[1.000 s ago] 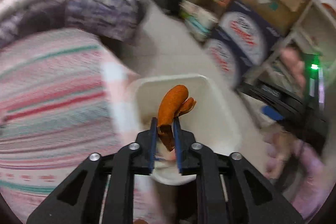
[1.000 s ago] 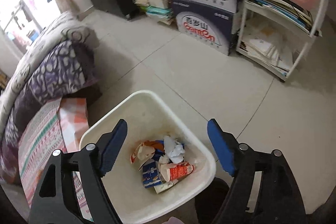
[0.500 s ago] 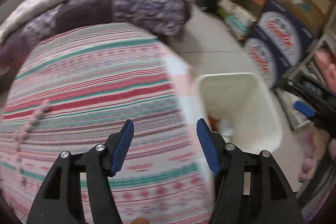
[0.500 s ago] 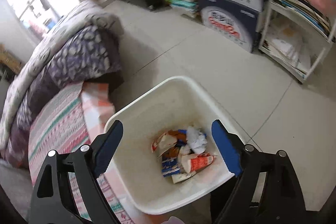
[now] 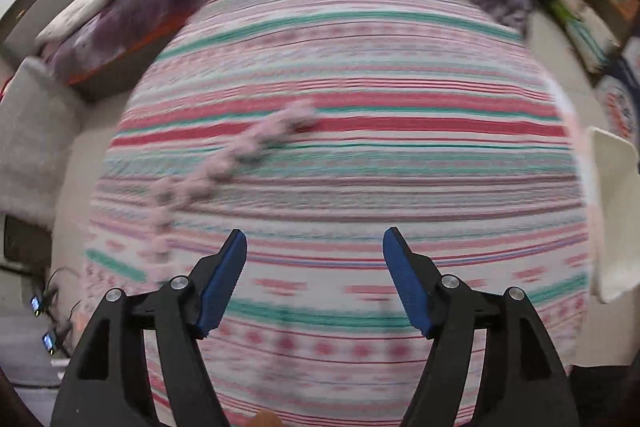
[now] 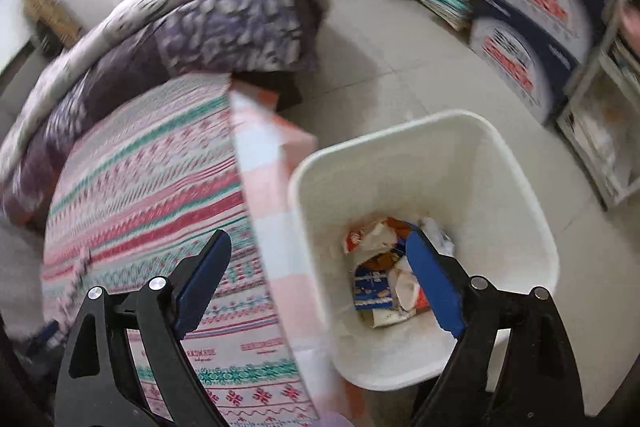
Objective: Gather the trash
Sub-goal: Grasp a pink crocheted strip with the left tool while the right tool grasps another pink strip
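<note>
A white plastic bin (image 6: 460, 163) stands on the floor beside the bed, with crumpled wrappers and cartons (image 6: 384, 267) at its bottom. In the left wrist view only the bin's edge (image 5: 612, 211) shows at the far right. My left gripper (image 5: 315, 247) hangs over the striped bedspread (image 5: 360, 131), its jaws opening, nothing between them. A pale pink knobbly strip (image 5: 224, 163) lies on the bedspread ahead and to the left, blurred. My right gripper (image 6: 319, 243) straddles the bin's left rim and the bed edge, jaws opening, empty.
A folded purple and grey quilt (image 6: 192, 27) lies at the bed's far end. Printed cartons (image 6: 532, 27), books and a white shelf unit (image 6: 608, 131) line the wall beyond the bin. Grey tiled floor (image 6: 384, 43) lies between bed and shelves. Small devices with cables (image 5: 44, 323) lie left of the bed.
My left gripper let go of the orange piece over the bin, opened, and swung left over the bedspread. My right gripper shifted left off the bin's middle and widened slightly.
</note>
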